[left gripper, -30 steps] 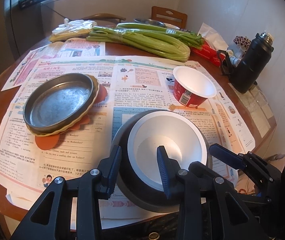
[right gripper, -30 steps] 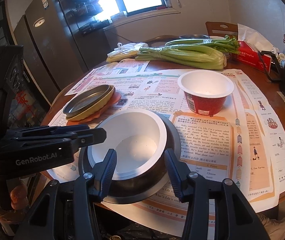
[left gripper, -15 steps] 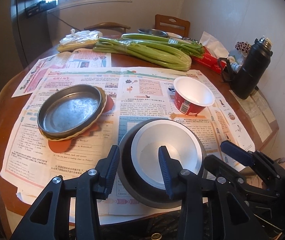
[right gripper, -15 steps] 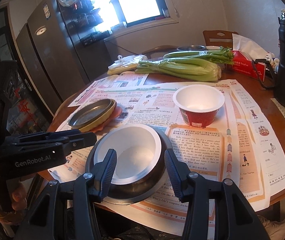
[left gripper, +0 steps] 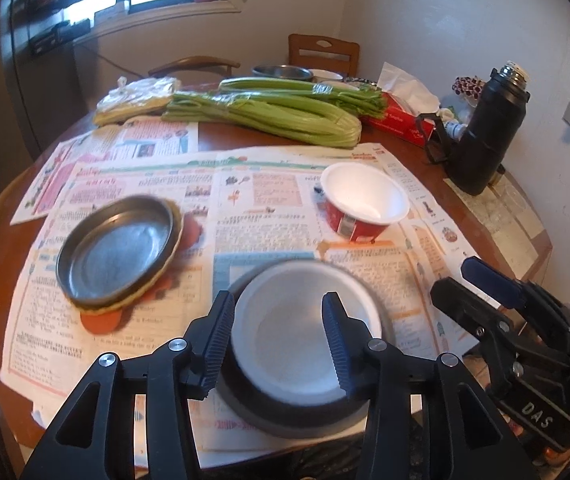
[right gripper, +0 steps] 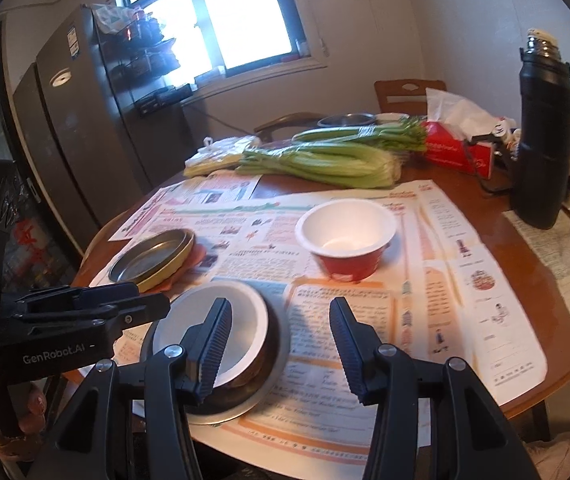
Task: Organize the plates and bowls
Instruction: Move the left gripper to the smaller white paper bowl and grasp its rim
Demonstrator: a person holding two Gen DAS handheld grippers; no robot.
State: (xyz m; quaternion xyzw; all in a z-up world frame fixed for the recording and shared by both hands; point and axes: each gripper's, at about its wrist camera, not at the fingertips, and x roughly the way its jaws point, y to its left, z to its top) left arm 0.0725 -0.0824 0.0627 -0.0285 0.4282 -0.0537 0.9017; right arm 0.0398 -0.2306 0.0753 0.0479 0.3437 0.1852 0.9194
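My left tool [left gripper: 277, 344] is opening, its pads clear of the white bowl [left gripper: 305, 336], which sits nested in the dark bowl [left gripper: 297, 420] at the tabletop's [left gripper: 221, 136] near edge. My right tool [right gripper: 281, 344] stands released, gripping nothing. Beyond the white bowl: metal plate [left gripper: 117, 252] to its left, red cup [left gripper: 363, 204] to its right.

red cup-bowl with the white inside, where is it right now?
The red bowl stands upright on the newspaper, right of centre in the left wrist view, beyond the white bowl, with the celery behind it and the black flask to its right.
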